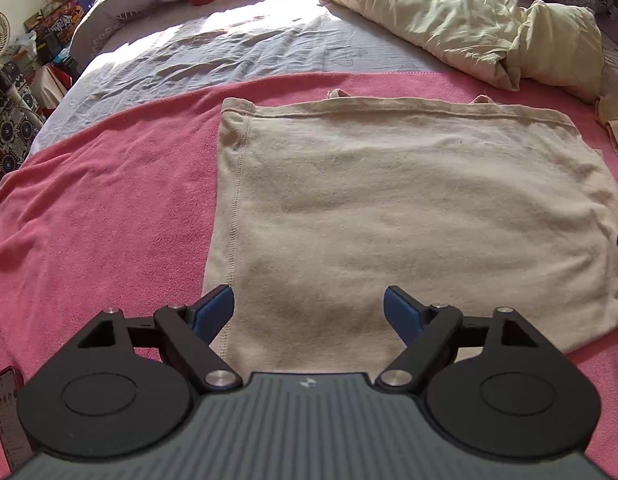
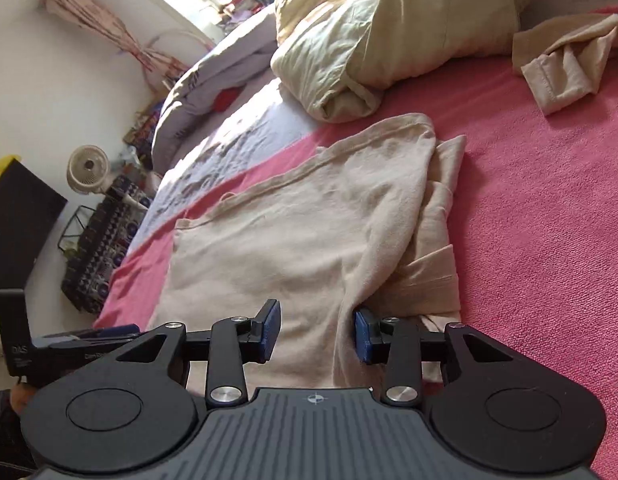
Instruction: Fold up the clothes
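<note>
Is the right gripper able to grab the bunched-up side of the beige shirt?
Probably yes. The right gripper is open just above the shirt, and the bunched fold lies right ahead with nothing in the way.

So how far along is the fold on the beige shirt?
Done: beige shirt lies flat on the pink blanket, right side folded inward, sleeve tucked. In hand: nothing; left tool and right tool open above it. Left: remaining folds, plus crumpled garment.

Pink blanket (image 1: 101, 208), crumpled cream quilt (image 1: 461, 20), white fan (image 2: 87, 168), phone (image 1: 5, 412), tied pink curtain (image 2: 97, 20)
</note>
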The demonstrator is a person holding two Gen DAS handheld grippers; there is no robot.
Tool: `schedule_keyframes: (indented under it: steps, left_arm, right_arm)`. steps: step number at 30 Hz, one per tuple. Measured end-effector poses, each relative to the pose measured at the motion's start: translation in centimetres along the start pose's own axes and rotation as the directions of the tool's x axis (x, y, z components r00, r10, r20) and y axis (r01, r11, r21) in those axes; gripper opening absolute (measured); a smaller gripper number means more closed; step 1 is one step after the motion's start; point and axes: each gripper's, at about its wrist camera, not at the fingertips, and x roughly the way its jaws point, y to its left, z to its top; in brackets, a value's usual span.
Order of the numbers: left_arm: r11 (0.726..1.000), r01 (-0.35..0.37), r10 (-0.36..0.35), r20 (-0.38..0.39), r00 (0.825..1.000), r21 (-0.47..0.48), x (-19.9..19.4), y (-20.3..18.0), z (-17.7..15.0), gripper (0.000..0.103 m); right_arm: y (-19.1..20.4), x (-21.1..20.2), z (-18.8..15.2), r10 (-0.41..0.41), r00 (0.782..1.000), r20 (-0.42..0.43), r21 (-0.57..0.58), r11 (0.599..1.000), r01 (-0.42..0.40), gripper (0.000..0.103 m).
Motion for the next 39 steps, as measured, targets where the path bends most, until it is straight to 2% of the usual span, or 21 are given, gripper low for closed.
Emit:
schedule_keyframes:
  steps: [2, 5, 8, 11, 15, 18, 22, 24, 25, 26, 30, 34, 39]
  left_arm:
    - [0.999, -0.009, 0.009, -0.005, 1.000, -0.041, 0.3, 0.6, 0.1, 0.083]
    - [0.994, -0.002, 0.001, -0.002, 1.000, -0.107, 0.5, 1.3, 0.4, 0.083]
    - [0.990, 0.029, -0.026, 0.027, 0.999, -0.136, 0.1, 0.8, 1.0, 0.083]
    - [0.995, 0.005, -0.003, 0.020, 1.000, -0.101, 0.7, -0.5, 1.0, 0.083]
    - [0.993, -0.054, 0.052, -0.019, 0.998, -0.109, 1.9, -0.5, -0.6, 0.087]
    - [0.990, -0.093, 0.093, -0.007, 0.996, -0.105, 1.6, -0.1, -1.4, 0.090]
    - [0.985, -0.162, 0.162, -0.006, 0.987, -0.065, 1.7, -0.1, -2.3, 0.096]
    - [0.980, -0.193, 0.193, 0.005, 0.981, -0.039, 1.6, -0.2, -2.8, 0.097]
    - [0.978, -0.205, 0.205, 0.009, 0.979, -0.032, 1.6, -0.2, -3.0, 0.100]
    - [0.977, -0.212, 0.212, 0.009, 0.977, -0.030, 1.7, -0.2, -3.0, 0.102]
    - [0.979, -0.203, 0.203, 0.007, 0.979, -0.033, 2.0, 0.1, -3.0, 0.103]
    - [0.981, -0.193, 0.193, 0.010, 0.981, -0.012, 2.2, 0.3, -3.0, 0.103]
    - [0.983, -0.181, 0.182, 0.015, 0.983, -0.029, 2.2, 0.5, -3.2, 0.103]
  right_arm:
    - [-1.8, 0.7, 0.7, 0.064, 0.997, 0.030, 0.064, 0.996, -0.066, 0.052]
    - [-3.6, 2.2, 1.5, 0.177, 0.983, 0.053, 0.129, 0.975, -0.183, 0.059]
    - [-3.2, 2.8, 1.1, 0.235, 0.972, 0.016, 0.083, 0.968, -0.235, 0.067]
    - [-2.4, 2.8, 0.2, 0.285, 0.958, -0.042, -0.003, 0.958, -0.285, 0.066]
    - [-2.8, 1.7, -0.5, 0.354, 0.933, -0.069, 0.011, 0.935, -0.354, 0.063]
    - [-2.6, 2.2, -0.4, 0.367, 0.923, -0.112, -0.025, 0.928, -0.372, 0.061]
    - [-2.3, 2.6, -0.6, 0.362, 0.915, -0.177, -0.126, 0.914, -0.386, 0.046]
    - [-2.8, 2.3, -0.6, 0.339, 0.918, -0.208, -0.157, 0.914, -0.373, 0.029]
    - [-3.2, 2.1, -0.6, 0.326, 0.919, -0.224, -0.160, 0.918, -0.364, 0.012]
    - [-3.8, 2.0, -0.6, 0.325, 0.915, -0.241, -0.153, 0.918, -0.366, 0.005]
    - [-4.8, 1.2, -0.2, 0.358, 0.888, -0.288, -0.164, 0.895, -0.414, 0.005]
    - [-6.4, 0.5, 0.8, 0.370, 0.868, -0.330, -0.136, 0.892, -0.432, 0.005]
    - [-7.8, -0.8, 1.8, 0.354, 0.865, -0.356, -0.141, 0.894, -0.424, 0.004]
